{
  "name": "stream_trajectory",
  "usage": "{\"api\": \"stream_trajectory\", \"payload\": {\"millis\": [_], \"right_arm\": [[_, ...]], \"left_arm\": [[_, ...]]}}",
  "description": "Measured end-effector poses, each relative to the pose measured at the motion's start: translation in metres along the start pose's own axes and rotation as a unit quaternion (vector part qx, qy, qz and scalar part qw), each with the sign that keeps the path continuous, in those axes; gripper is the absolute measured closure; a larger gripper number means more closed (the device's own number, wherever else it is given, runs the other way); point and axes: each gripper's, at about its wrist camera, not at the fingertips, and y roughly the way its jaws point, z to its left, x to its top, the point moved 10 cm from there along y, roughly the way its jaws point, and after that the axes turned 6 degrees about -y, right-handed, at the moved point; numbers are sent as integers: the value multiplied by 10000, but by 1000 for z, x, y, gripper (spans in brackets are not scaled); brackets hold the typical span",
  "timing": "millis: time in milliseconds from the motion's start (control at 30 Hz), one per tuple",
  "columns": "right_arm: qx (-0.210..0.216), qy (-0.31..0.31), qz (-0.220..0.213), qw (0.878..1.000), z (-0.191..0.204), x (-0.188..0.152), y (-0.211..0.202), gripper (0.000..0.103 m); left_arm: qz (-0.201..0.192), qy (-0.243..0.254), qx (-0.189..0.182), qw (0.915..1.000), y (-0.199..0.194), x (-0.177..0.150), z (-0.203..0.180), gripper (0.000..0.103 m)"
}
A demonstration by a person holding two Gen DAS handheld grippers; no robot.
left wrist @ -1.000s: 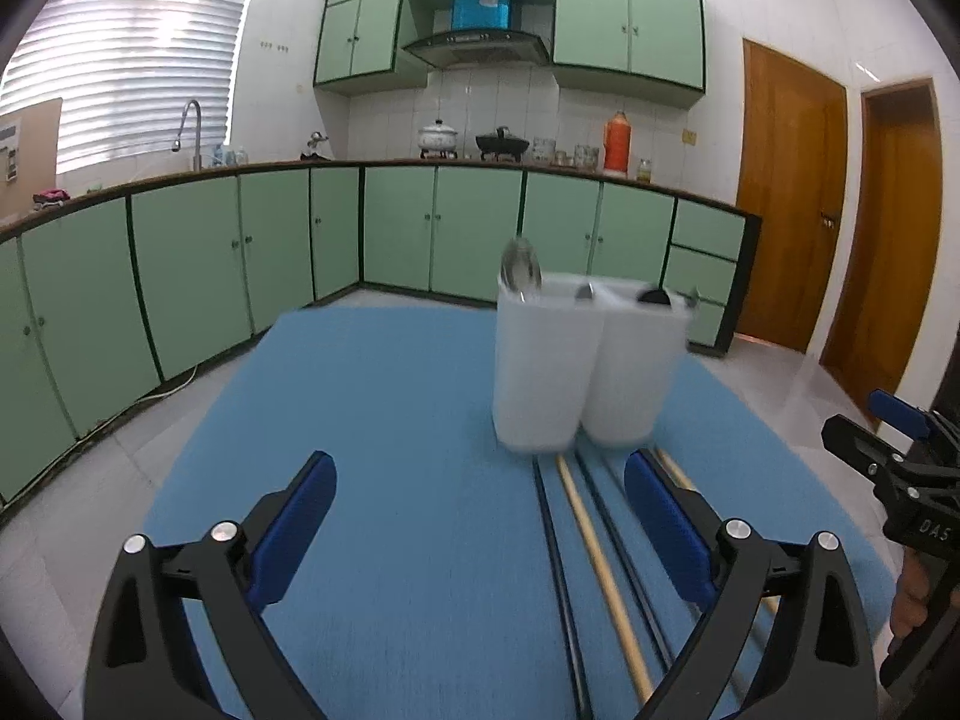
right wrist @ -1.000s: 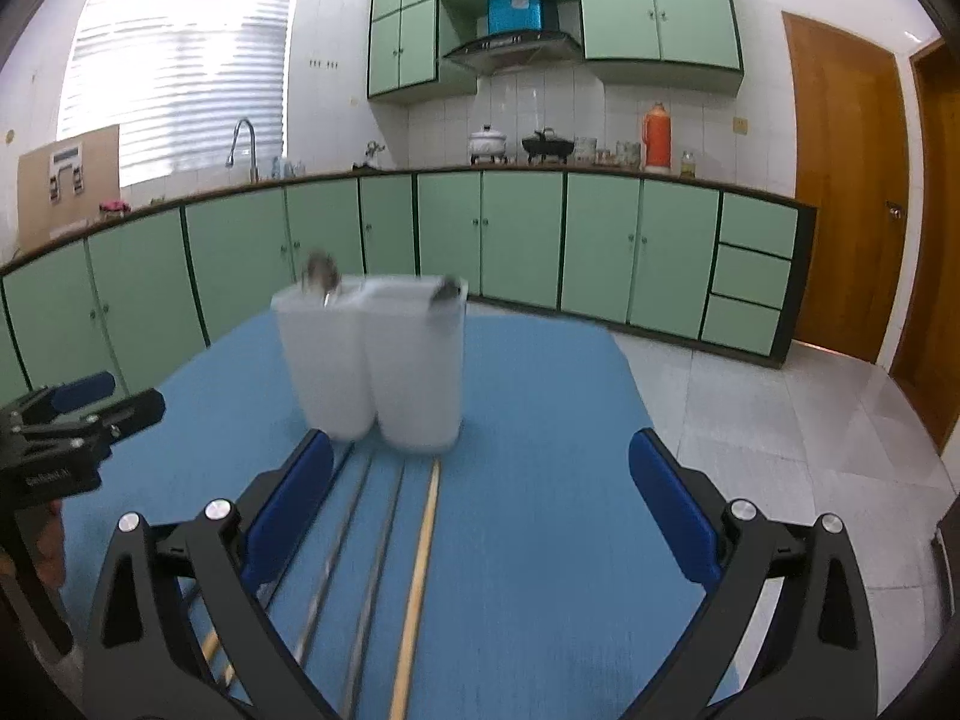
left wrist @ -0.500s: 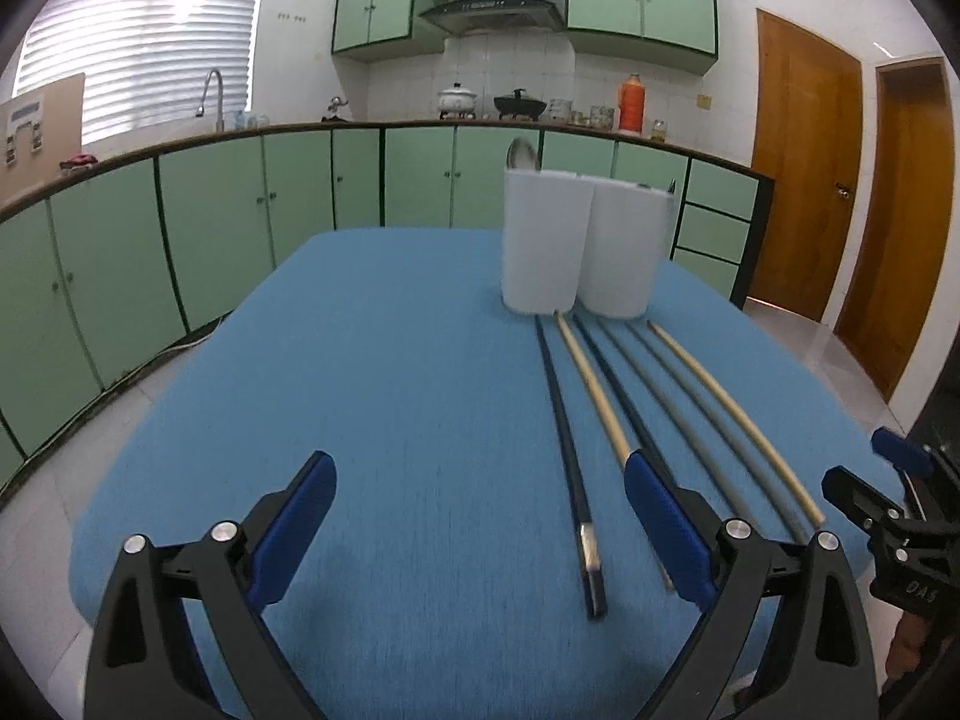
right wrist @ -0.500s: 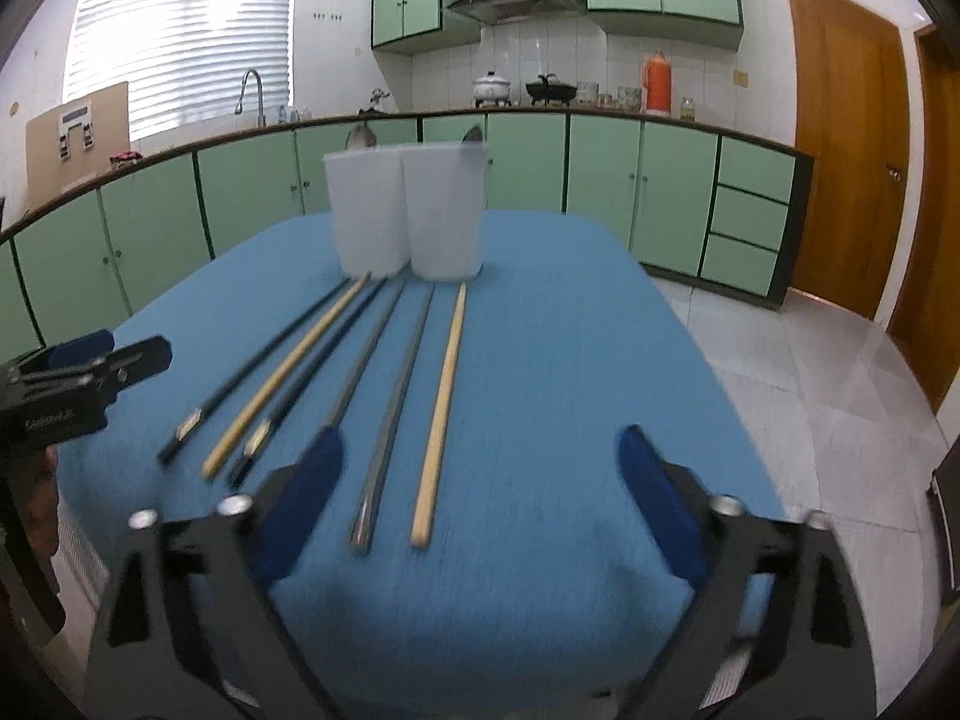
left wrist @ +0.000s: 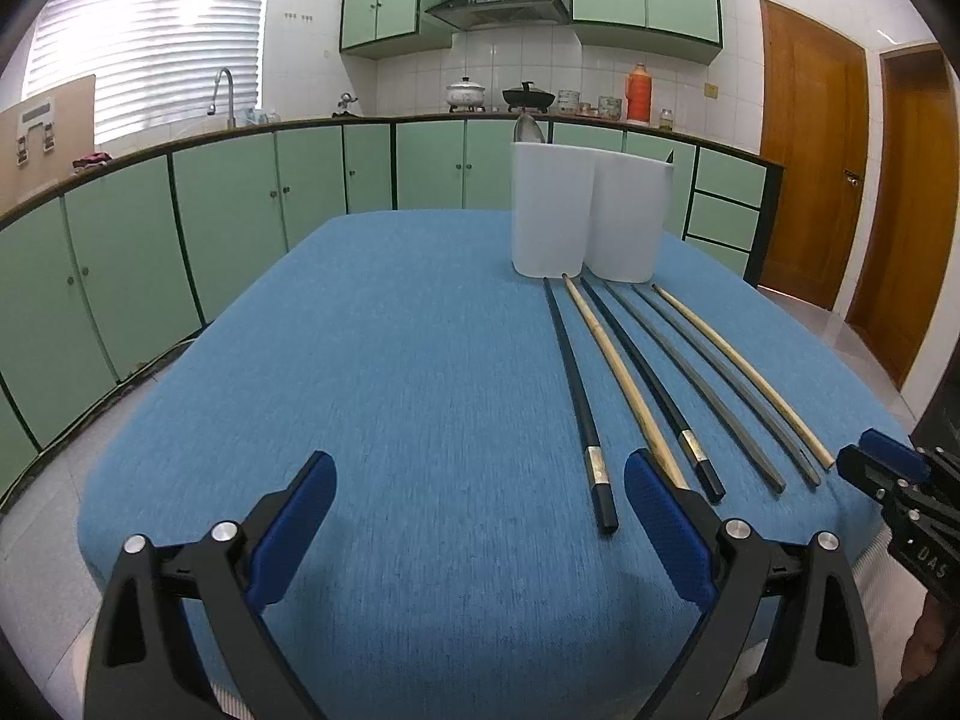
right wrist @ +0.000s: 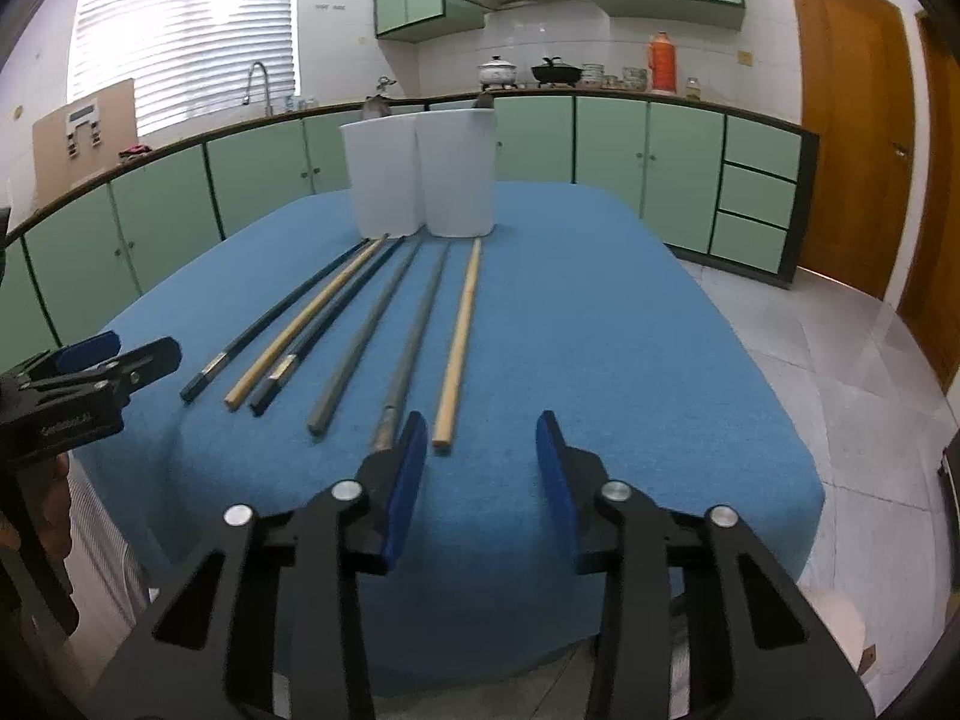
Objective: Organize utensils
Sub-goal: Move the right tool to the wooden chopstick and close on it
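Six chopsticks lie side by side on the blue tablecloth (left wrist: 390,390), fanned out from the foot of two white plastic holders (left wrist: 585,210) that stand touching each other at the far end of the table. From the left there is a black chopstick (left wrist: 577,396), a pale wooden one (left wrist: 618,378), a second black one (left wrist: 651,390), two grey ones (left wrist: 690,384) and another pale wooden one (left wrist: 744,372) on the outside right. Their far tips sit just short of the holders, and their near ends stop close to the table's front edge. A spoon bowl (left wrist: 529,129) pokes up out of the left holder, and a small dark tip shows above the rim of the right one. The left gripper (left wrist: 480,516) hangs over the near part of the cloth with its blue-padded jaws spread wide and nothing between them; its right finger sits in front of the near end of the first wooden chopstick. The right gripper (right wrist: 483,453) is low near the front edge with its jaws parted, narrower than the left's, and empty; its left finger is just beside the near end of a grey chopstick (right wrist: 414,330). Behind the table runs a row of green cabinets (left wrist: 240,210) under a countertop with pots and a red flask (left wrist: 637,93).
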Motion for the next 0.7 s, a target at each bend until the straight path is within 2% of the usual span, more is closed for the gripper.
{"api": "stream_trajectory", "payload": {"millis": [133,400,500,600,667,700], "right_arm": [[61,-76,64,9999,6,-3,4,81],[-56,-214,-35,9997,13,-4,7,89],[-132,-326,-67,9994,16,-5,7,96],[-222,-412,-84,9989,18,-4,6,97],[-218,-390,-74,9990,18,-3,6,97],[-218,-373,-71,9990,17,-3,6,97]], "left_arm": [[-6,14,6,10000,-2,-1,-1,8],[12,31,-17,10000,-3,-5,-3,8],[27,36,-35,10000,-3,-5,-5,9],[73,91,-97,9999,-2,-9,-9,9],[134,134,-132,9997,-1,-13,-11,16],[184,151,-155,9996,1,-15,-12,24]]}}
